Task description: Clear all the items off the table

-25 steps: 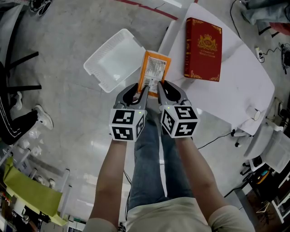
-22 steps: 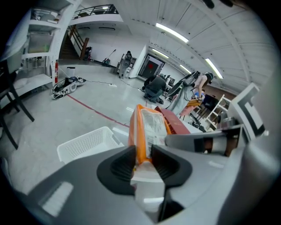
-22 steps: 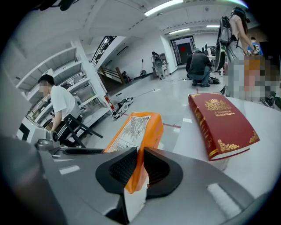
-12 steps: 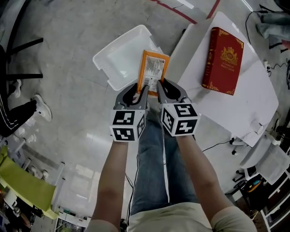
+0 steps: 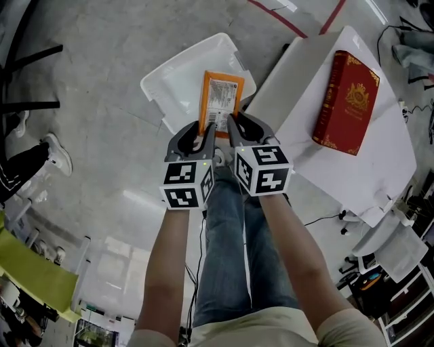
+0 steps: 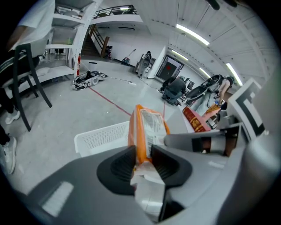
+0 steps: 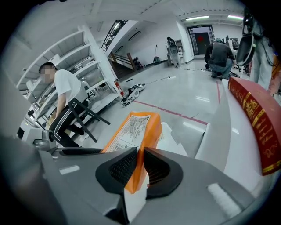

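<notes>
An orange snack packet [image 5: 219, 101] with a white printed label hangs in the air over a white plastic basket [image 5: 178, 81] that stands on the floor. Both grippers hold its near edge side by side. My left gripper [image 5: 202, 133] is shut on the packet [image 6: 146, 132] at its left corner, my right gripper [image 5: 228, 129] on the packet [image 7: 134, 136] at its right corner. A red hardcover book [image 5: 347, 101] with gold ornament lies on the white table [image 5: 298, 135] at the right, also seen as the book [image 7: 257, 118] in the right gripper view.
The basket [image 6: 103, 136] sits on grey floor beside the table's left edge. Black chair legs [image 5: 30, 74] and a person's shoe [image 5: 60, 154] are at the left. A person [image 7: 66, 105] bends by white shelving. Red floor tape [image 5: 281, 17] runs beyond the basket.
Both grippers have carried the packet leftward, off the table's edge and further over the basket. The book and table have shifted right in the head view. The grips are unchanged.
</notes>
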Action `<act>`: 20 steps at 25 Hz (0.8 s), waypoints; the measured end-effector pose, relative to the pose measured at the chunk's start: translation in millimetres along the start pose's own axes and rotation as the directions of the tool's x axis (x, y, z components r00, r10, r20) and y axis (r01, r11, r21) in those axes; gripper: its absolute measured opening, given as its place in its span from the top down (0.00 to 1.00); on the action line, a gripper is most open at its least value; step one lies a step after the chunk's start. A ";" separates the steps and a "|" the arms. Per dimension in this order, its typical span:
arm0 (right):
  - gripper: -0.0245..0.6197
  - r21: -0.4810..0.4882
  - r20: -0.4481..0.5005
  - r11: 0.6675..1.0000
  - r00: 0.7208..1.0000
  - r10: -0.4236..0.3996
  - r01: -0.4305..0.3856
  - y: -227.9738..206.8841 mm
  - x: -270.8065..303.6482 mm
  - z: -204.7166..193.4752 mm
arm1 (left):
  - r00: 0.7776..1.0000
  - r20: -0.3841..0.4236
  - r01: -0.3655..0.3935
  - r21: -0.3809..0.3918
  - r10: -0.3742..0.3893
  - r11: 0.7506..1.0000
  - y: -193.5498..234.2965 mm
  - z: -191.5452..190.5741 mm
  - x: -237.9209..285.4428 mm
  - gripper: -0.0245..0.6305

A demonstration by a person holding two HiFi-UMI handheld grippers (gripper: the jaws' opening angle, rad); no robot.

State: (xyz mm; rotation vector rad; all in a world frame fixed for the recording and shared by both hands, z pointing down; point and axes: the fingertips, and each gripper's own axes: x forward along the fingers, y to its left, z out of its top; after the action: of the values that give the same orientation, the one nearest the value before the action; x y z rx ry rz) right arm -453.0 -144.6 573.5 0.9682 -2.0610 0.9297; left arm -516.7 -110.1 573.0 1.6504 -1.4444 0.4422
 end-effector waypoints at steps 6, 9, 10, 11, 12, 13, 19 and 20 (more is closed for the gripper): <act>0.88 -0.048 -0.036 0.999 0.999 0.022 -0.023 4.6 27.3 -3.5 | 0.999 -0.006 -0.038 -0.035 0.038 0.999 20.9 -7.0 13.0 0.78; 0.88 -0.055 -0.048 0.998 0.998 0.028 -0.031 8.3 38.3 -5.7 | 0.998 -0.011 -0.055 -0.048 0.055 0.997 31.0 -10.0 17.0 0.78; 0.88 -0.058 -0.052 0.998 0.998 0.030 -0.033 9.7 41.5 -6.6 | 0.998 -0.012 -0.061 -0.052 0.060 0.997 34.1 -11.3 17.9 0.78; 0.88 -0.061 -0.055 0.998 0.998 0.032 -0.035 11.1 44.5 -7.4 | 0.998 -0.013 -0.066 -0.055 0.065 0.996 37.2 -12.6 18.8 0.78; 0.88 -0.064 -0.058 0.997 0.998 0.034 -0.037 12.3 47.6 -8.3 | 0.998 -0.013 -0.070 -0.058 0.069 0.996 40.1 -13.8 19.8 0.78; 0.88 -0.066 -0.061 0.997 0.997 0.036 -0.040 13.4 50.5 -9.0 | 0.997 -0.013 -0.073 -0.061 0.072 0.995 42.8 -14.8 20.9 0.78; 0.88 -0.069 -0.077 0.996 0.996 0.047 -0.052 18.4 62.0 -14.4 | 0.995 -0.015 -0.095 -0.069 0.094 0.993 54.1 -21.4 24.2 0.78; 0.88 -0.069 -0.078 0.996 0.996 0.048 -0.053 19.4 63.1 -14.9 | 0.995 -0.016 -0.096 -0.069 0.095 0.993 55.6 -21.9 24.2 0.78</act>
State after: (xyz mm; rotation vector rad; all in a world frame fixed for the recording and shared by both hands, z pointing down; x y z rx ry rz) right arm -496.7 -145.4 625.2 0.8337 -2.0481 0.8992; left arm -555.8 -104.7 624.0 1.5258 -1.5171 0.4495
